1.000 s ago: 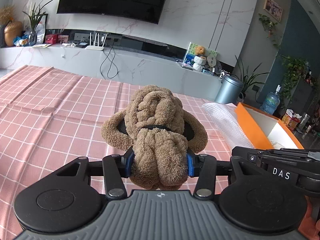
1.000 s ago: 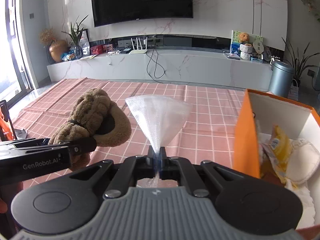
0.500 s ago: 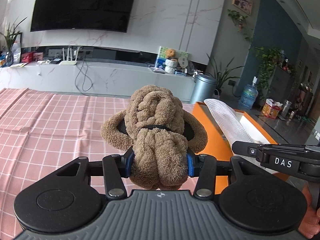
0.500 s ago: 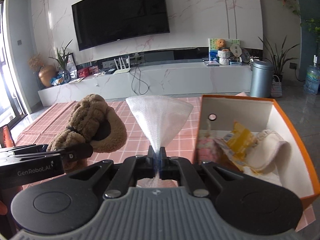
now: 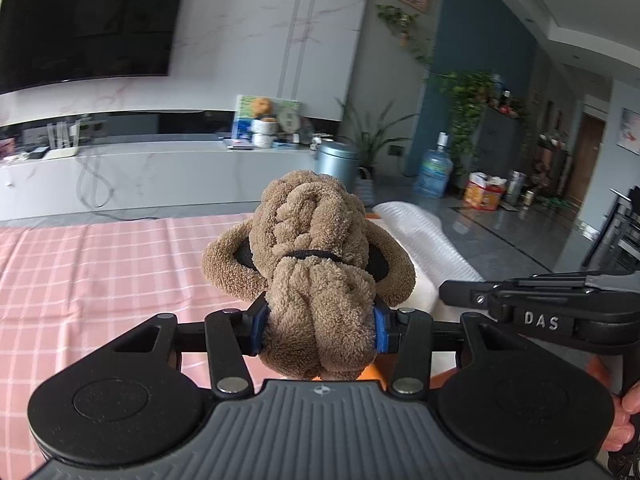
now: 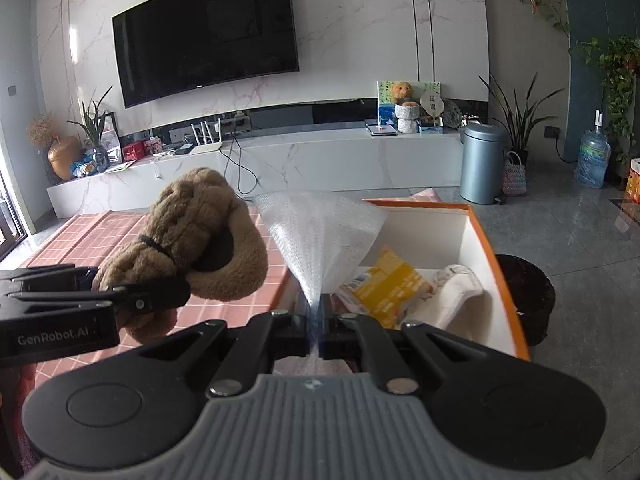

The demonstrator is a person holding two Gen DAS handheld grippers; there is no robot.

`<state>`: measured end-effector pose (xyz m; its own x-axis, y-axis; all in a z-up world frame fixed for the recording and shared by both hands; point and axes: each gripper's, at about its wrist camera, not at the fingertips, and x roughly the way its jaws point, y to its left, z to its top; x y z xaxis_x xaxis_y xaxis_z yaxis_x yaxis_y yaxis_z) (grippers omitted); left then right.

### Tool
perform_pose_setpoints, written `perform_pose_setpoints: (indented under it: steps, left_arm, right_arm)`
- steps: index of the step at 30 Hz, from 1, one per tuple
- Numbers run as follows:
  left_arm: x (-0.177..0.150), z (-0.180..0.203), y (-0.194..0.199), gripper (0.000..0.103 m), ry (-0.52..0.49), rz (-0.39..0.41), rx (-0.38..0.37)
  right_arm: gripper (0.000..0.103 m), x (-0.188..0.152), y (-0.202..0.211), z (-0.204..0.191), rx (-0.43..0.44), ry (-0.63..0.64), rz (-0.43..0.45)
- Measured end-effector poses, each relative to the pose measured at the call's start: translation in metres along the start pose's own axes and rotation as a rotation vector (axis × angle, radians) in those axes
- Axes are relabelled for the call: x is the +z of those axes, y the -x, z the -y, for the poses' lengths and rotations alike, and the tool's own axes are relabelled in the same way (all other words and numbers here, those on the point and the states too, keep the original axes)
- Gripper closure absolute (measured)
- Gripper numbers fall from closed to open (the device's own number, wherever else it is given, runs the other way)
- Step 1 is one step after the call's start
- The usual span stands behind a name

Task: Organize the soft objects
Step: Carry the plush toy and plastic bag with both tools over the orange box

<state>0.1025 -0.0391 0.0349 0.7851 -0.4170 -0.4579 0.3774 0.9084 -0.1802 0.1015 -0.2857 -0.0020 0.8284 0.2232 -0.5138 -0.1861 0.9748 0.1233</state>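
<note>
Both hands have swung rightward since a second ago, so the orange box that stood off to the side now lies directly ahead of the right gripper, and the television has slid toward the left edge of the left view.

Left wrist view: the left gripper (image 5: 318,330) has its blue-padded fingers (image 5: 259,326) clenched on the lower lobe of a brown plush slipper of knotted fleece (image 5: 312,256), held up above the counter with the pink checked cloth (image 5: 100,264). Just right of it shows the white bubble-wrap sheet (image 5: 424,236), and the right gripper's body reads "DAS" (image 5: 541,320). A person's fingertips (image 5: 624,404) show at the right edge. Behind stand a grey bin (image 5: 338,162) and a blue water jug (image 5: 435,168) on the glossy grey floor.

Right wrist view: the right gripper (image 6: 318,322) is pinched fully closed on the narrow end of the bubble wrap (image 6: 320,236), which fans out upward. Beyond it sits the open orange cardboard box with white inside walls (image 6: 496,276), holding a yellow packet (image 6: 384,284), a cream cloth item (image 6: 460,292) and something pink at the near end. The slipper (image 6: 192,236) hangs at the left in the other gripper, whose side reads "GenRobot.AI" (image 6: 58,336). A black television (image 6: 208,36) hangs on the marble wall above a long white console (image 6: 280,160).
</note>
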Motion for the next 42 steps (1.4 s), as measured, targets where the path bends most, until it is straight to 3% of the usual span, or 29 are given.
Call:
perform_pose_setpoints:
  steps: [14, 30, 42]
  left_arm:
    - [0.025, 0.047, -0.077, 0.048, -0.149, -0.113, -0.126]
    - [0.021, 0.089, -0.154, 0.048, -0.399, -0.211, -0.093]
    - [0.031, 0.059, -0.192, 0.048, -0.353, -0.31, -0.143]
  right_arm:
    - [0.103, 0.025, -0.029, 0.063, -0.083, 0.046, -0.088]
    - [0.103, 0.027, -0.101, 0.095, -0.138, 0.124, -0.232]
    - [0.102, 0.039, -0.162, 0.104, -0.099, 0.192, -0.376]
